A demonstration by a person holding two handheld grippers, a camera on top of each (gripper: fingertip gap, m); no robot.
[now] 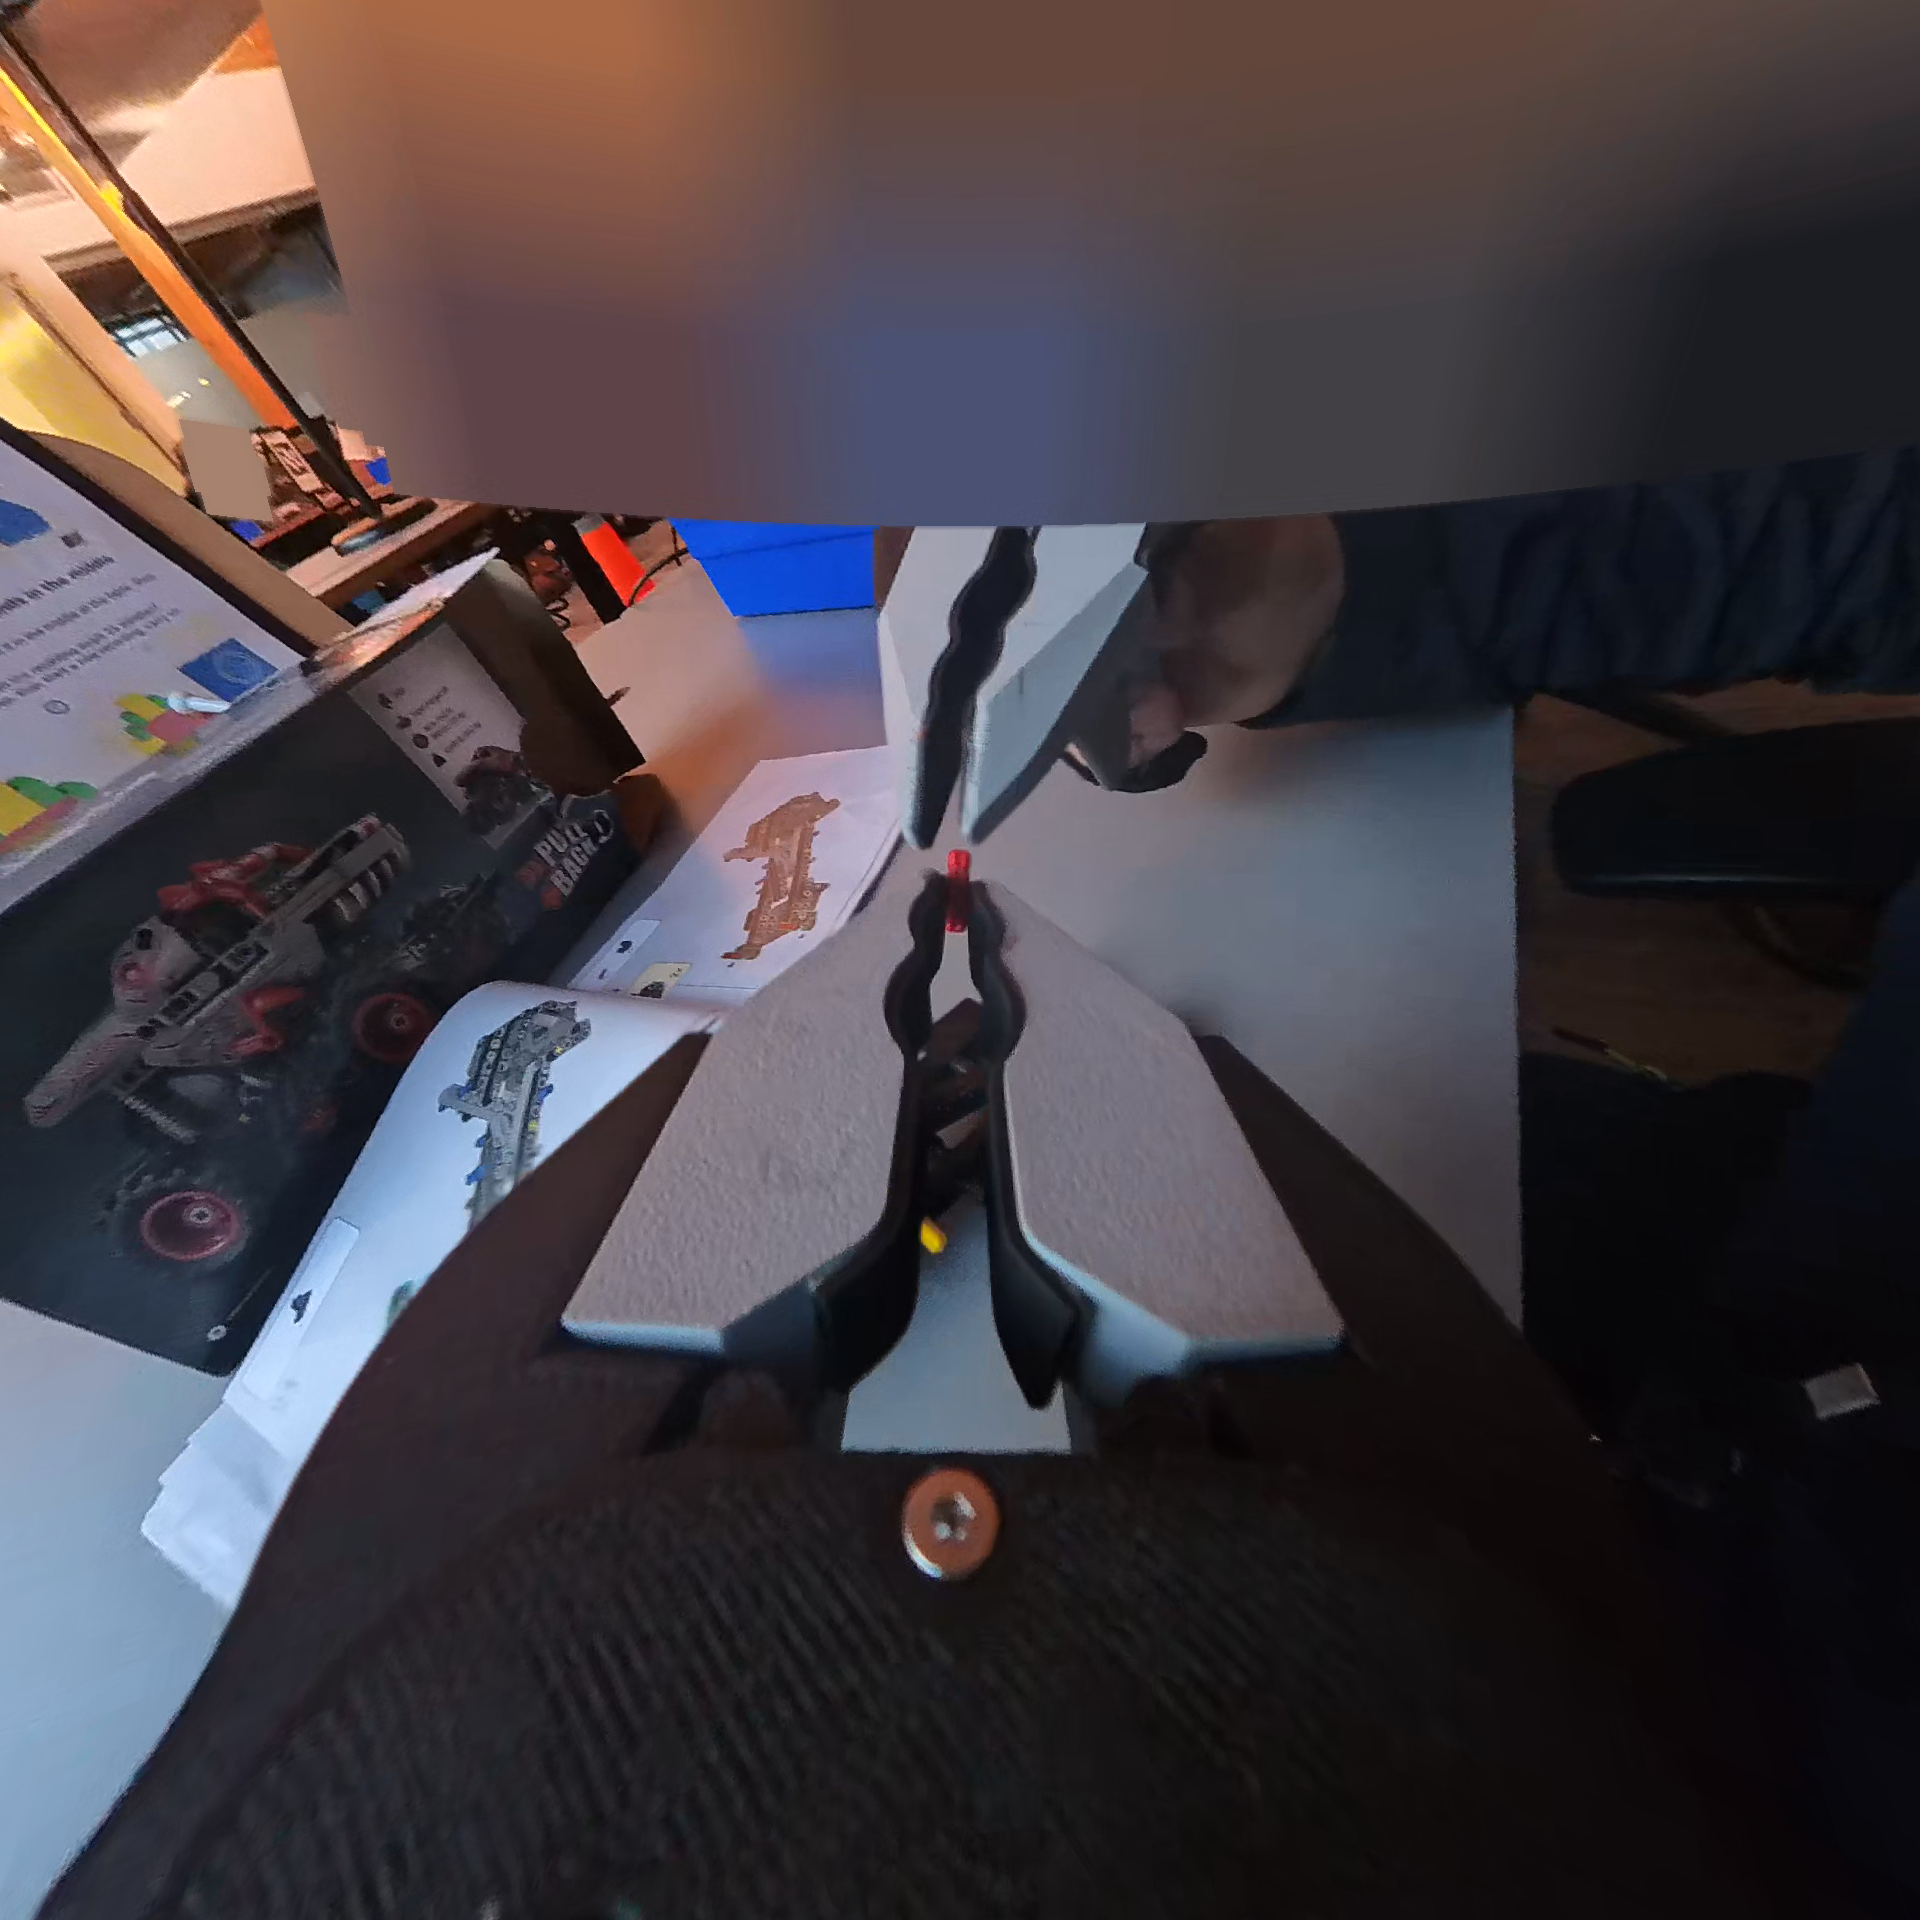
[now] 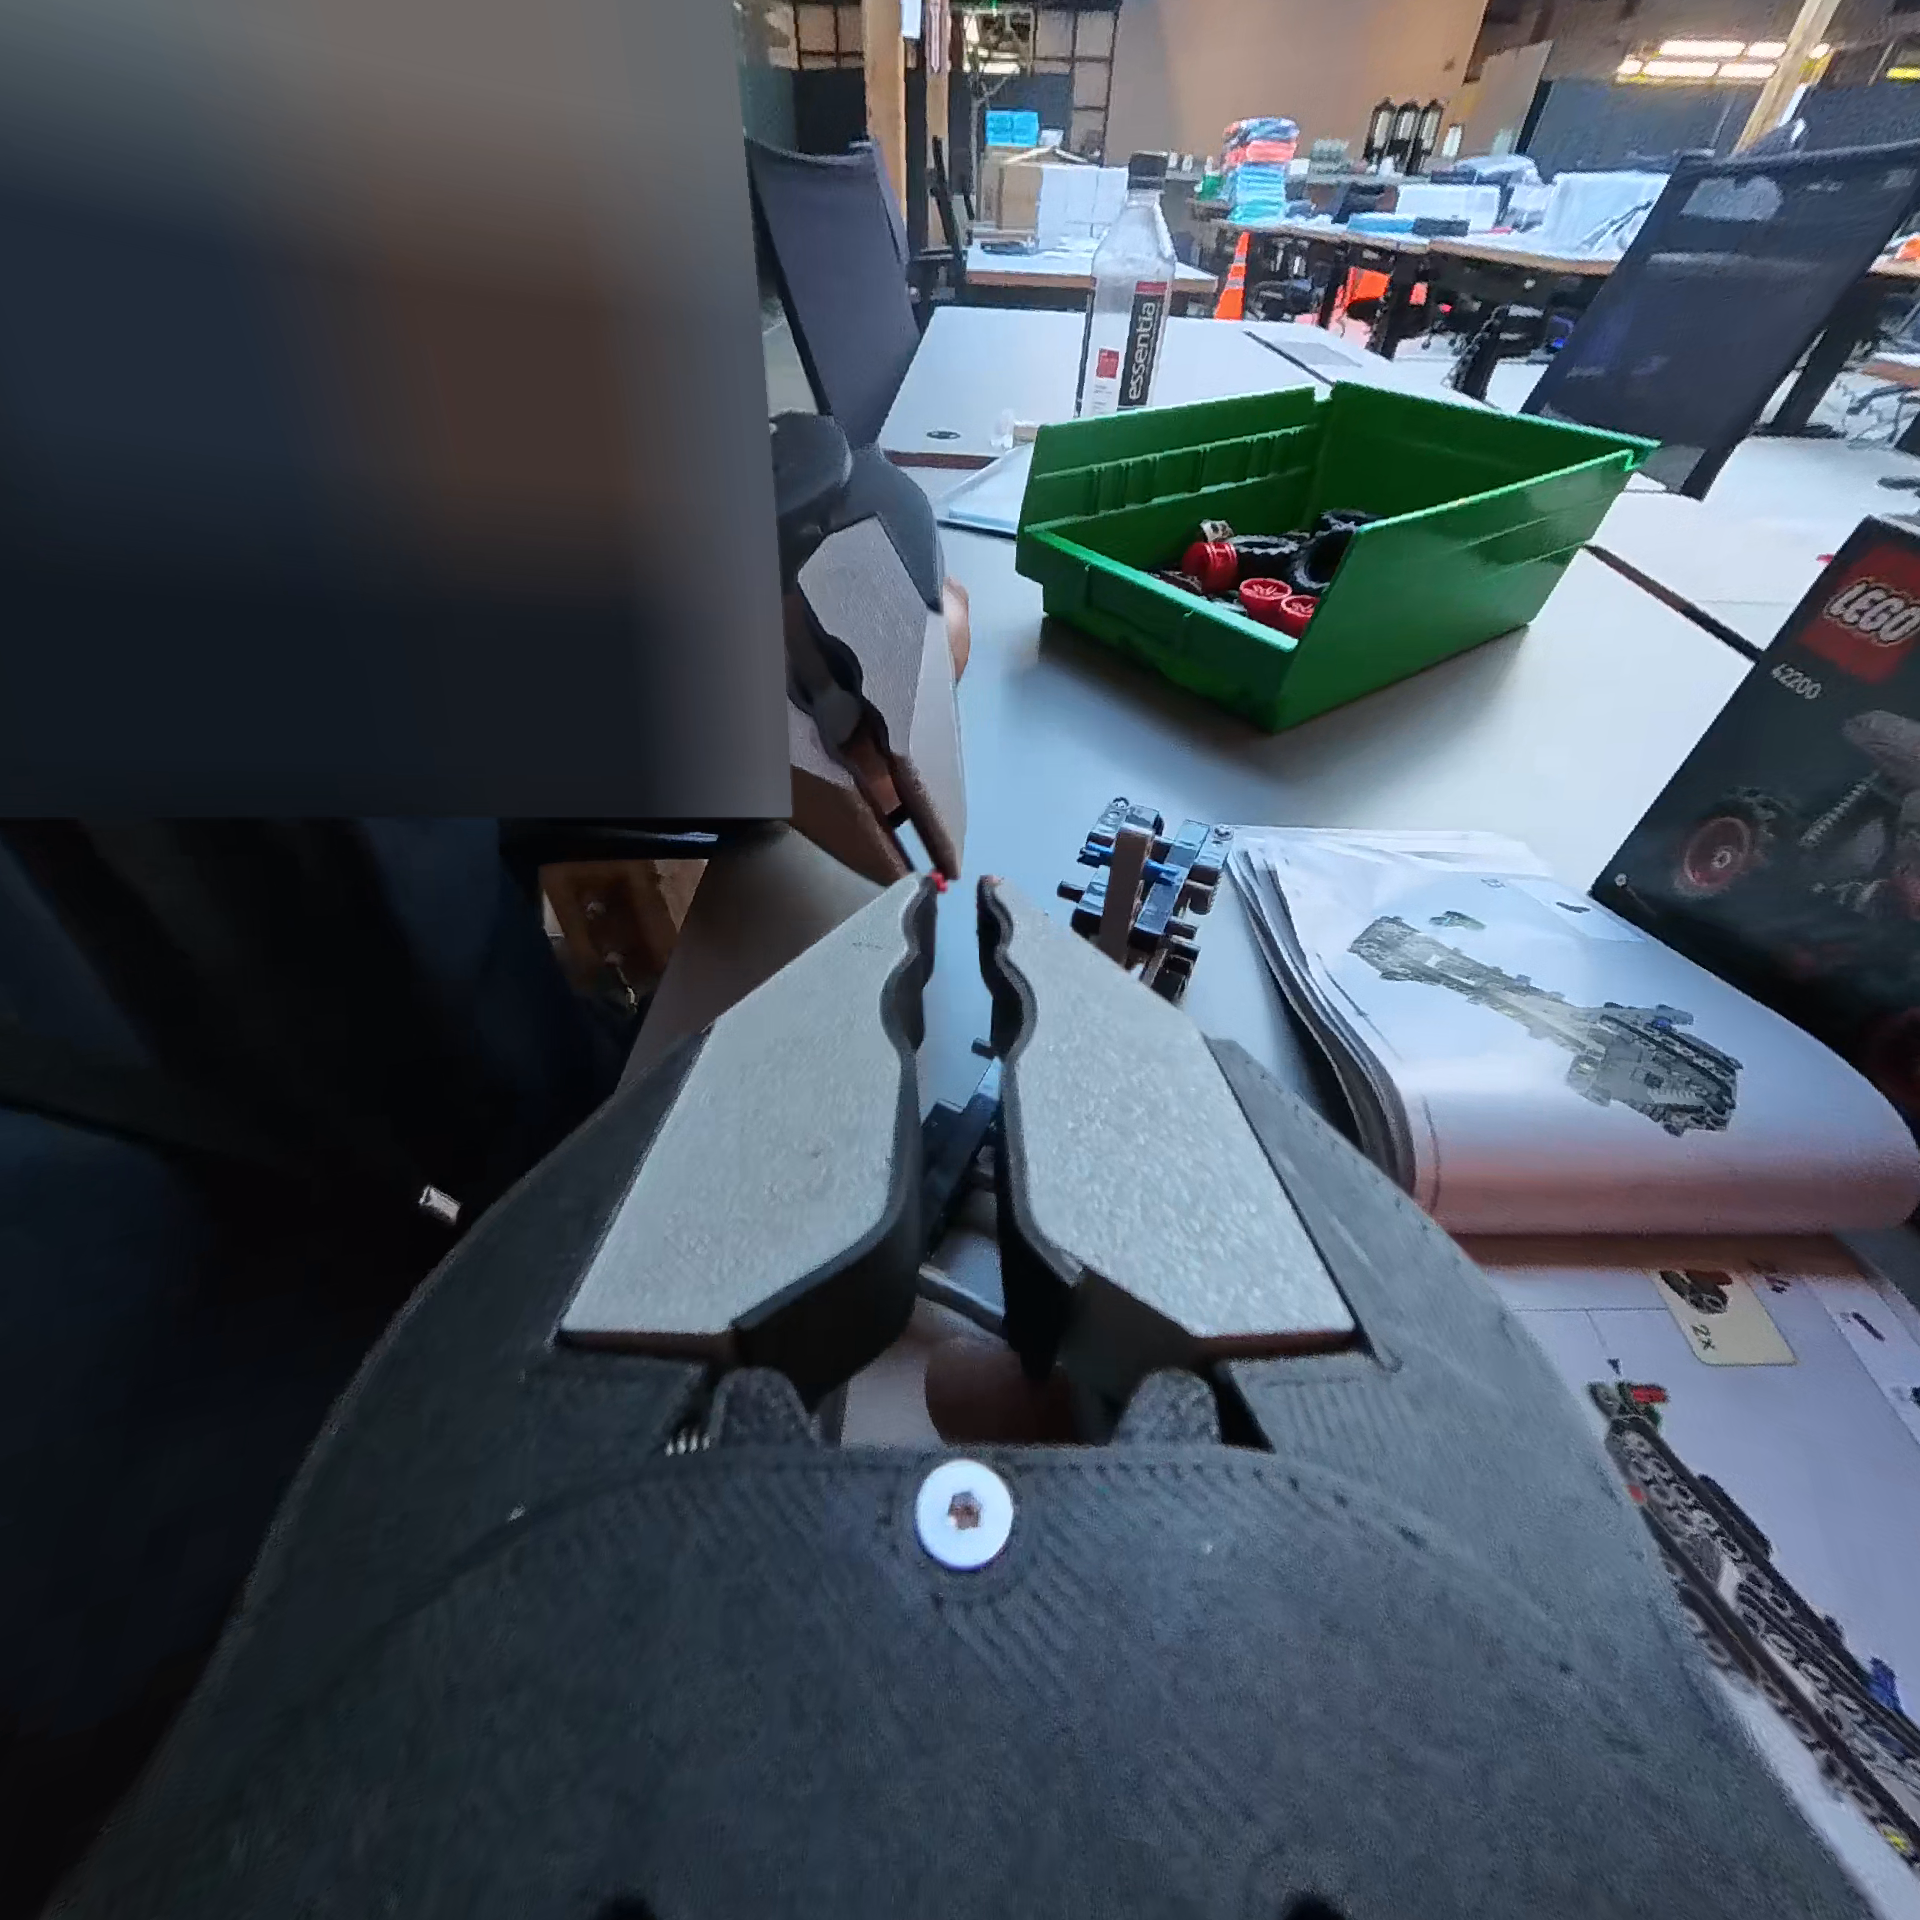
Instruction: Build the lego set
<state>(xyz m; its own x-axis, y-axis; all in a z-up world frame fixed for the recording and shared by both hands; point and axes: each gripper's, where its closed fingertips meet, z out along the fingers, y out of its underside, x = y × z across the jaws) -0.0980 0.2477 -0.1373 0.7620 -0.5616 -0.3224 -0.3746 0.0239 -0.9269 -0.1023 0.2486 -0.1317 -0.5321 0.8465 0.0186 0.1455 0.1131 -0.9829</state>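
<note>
The left gripper [image 1: 954, 914] pinches a small red peg [image 1: 957, 891] at its tips, jaws closed on it; just beyond, at twelve o'clock, the right gripper [image 1: 940, 831] waits slightly parted, holding nothing. A clean hand-off likely needs the tips aligned with the peg's free end before closing. Beyond, the half-built model [image 2: 1143, 894] rests at two o'clock beside the booklet [image 2: 1558, 1029].

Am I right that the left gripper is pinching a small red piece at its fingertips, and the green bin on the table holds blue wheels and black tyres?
Not quite. The wheels in the green bin are red, not blue, as the right wrist view shows. The left gripper does pinch the small red piece, and black tyres are there.
</note>
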